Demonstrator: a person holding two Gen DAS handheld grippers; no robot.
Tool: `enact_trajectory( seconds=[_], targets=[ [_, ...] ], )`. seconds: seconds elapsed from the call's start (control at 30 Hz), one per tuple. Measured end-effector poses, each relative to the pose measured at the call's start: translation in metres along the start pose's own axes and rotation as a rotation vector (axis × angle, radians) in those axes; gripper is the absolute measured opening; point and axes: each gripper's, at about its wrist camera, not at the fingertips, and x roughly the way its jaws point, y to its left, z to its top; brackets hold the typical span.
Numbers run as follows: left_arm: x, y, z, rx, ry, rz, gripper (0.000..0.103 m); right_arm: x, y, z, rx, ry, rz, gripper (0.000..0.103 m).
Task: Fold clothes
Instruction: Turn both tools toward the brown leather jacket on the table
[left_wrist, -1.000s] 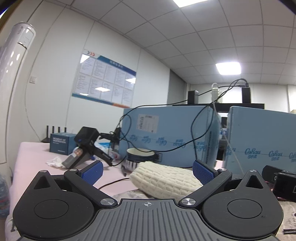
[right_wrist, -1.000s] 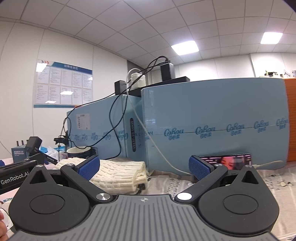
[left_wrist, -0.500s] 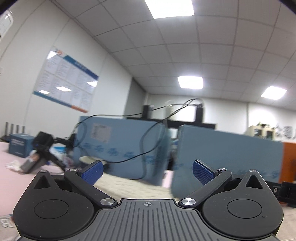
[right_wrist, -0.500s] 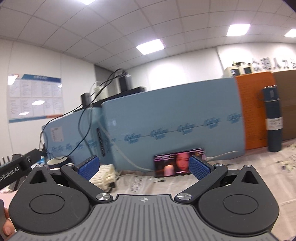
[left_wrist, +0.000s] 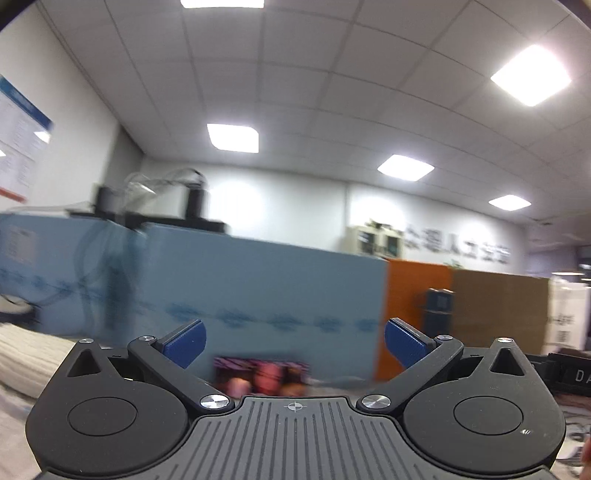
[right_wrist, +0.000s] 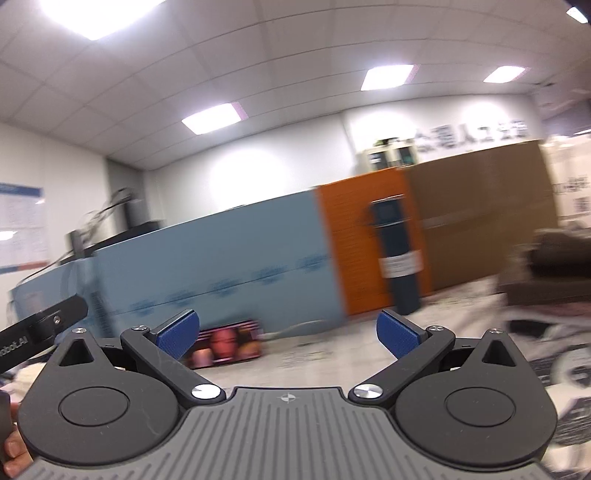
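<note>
Left claw (left_wrist: 293, 341) gapes, knit garment (left_wrist: 26, 354) far left.

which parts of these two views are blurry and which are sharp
Left wrist view: the left tool is sharp, while the blue panels and phone screen smear sideways. Right wrist view: the right tool is crisp; the dark cylinder and phone are motion-blurred, with ceiling-light glare.
</note>
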Motion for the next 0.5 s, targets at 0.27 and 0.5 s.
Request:
enact_trajectory(
  seconds=[0.27,0.5],
  targets=[
    [0.052,-0.051,-0.02,-0.061,0.202,-0.293,0.103,-0.013,-0.112,0.024,-0.102,-0.002,-0.319,0.103],
    [0.083,-0.093,-0.036,-0.089,0.278,-0.4,0.103,0.01,-0.186,0.045,-0.142,0.017,-0.514,0.103]
  ],
)
